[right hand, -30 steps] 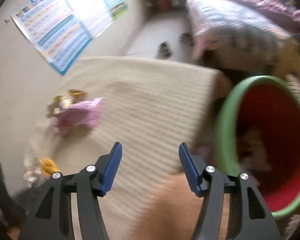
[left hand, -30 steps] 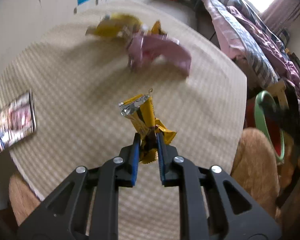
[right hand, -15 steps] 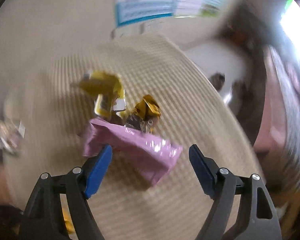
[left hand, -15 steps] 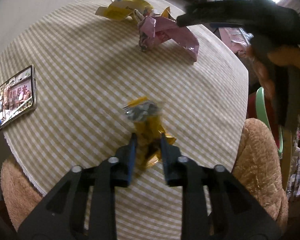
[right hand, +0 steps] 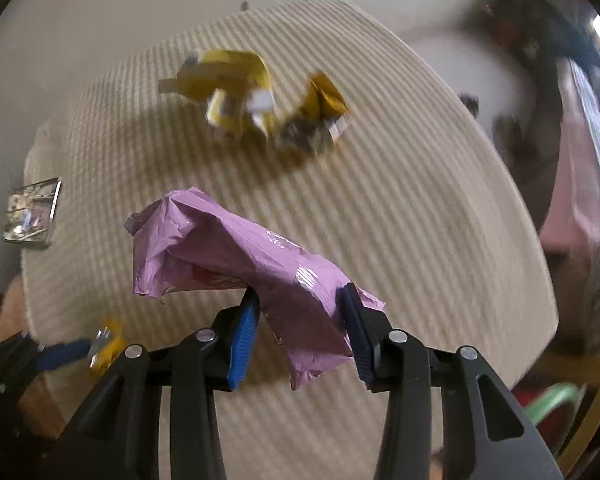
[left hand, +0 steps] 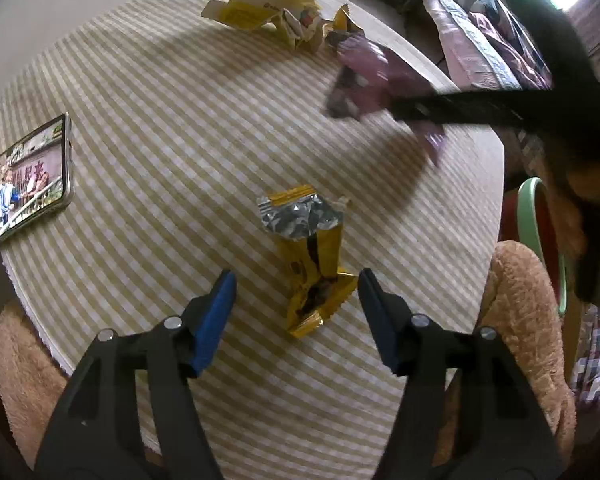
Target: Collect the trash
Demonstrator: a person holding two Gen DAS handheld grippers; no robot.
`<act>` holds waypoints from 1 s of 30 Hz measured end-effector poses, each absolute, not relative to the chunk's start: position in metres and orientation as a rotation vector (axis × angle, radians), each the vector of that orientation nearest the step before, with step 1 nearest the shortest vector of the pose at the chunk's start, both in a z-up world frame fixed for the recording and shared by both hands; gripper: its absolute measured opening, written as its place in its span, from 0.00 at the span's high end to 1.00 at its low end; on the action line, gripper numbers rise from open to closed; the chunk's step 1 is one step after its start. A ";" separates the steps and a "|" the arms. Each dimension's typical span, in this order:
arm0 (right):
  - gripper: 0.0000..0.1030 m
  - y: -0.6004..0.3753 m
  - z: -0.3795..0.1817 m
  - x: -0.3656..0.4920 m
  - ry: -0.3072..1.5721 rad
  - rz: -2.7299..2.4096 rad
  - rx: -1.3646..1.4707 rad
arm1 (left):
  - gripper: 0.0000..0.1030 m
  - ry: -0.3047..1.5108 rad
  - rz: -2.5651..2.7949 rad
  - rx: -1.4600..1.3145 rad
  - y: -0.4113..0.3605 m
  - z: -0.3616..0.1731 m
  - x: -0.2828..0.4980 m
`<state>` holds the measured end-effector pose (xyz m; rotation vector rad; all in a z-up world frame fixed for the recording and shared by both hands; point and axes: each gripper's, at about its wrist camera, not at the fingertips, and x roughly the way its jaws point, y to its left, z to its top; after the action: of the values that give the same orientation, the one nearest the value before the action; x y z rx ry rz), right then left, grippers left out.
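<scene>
Checked tablecloth [left hand: 159, 128], crumpled purple wrapper [right hand: 235, 256]

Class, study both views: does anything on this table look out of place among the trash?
Yes. A phone with its screen lit lies at the table's left edge, partly overhanging it. Everything else there is crumpled wrappers, so it is not trash and might slip off.

Looking down steeply and close from the near edge in the left wrist view, lower and nearer from the right, sharing the checked tablecloth [left hand: 147, 128] [right hand: 400, 208].
</scene>
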<state>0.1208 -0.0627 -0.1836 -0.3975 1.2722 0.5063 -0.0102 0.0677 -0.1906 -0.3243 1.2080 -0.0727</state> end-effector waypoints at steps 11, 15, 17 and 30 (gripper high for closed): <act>0.48 -0.120 -0.174 0.068 1.285 0.493 -0.174 | 0.29 1.179 -0.015 -0.245 0.061 -0.191 -0.008; 0.44 -0.119 -0.170 0.069 1.246 0.503 -0.148 | 0.29 1.197 -0.022 -0.249 0.054 -0.195 -0.003; 0.44 -0.112 -0.168 0.068 1.232 0.512 -0.165 | 0.29 1.201 -0.017 -0.244 0.054 -0.196 -0.003; 0.44 -0.113 -0.170 0.074 1.199 0.500 -0.150 | 0.43 1.199 -0.010 -0.236 0.053 -0.197 -0.001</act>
<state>0.0742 -0.1126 -0.1704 -0.1504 1.1994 0.4998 -0.0011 0.0528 -0.1974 -0.2365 1.1990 -0.0101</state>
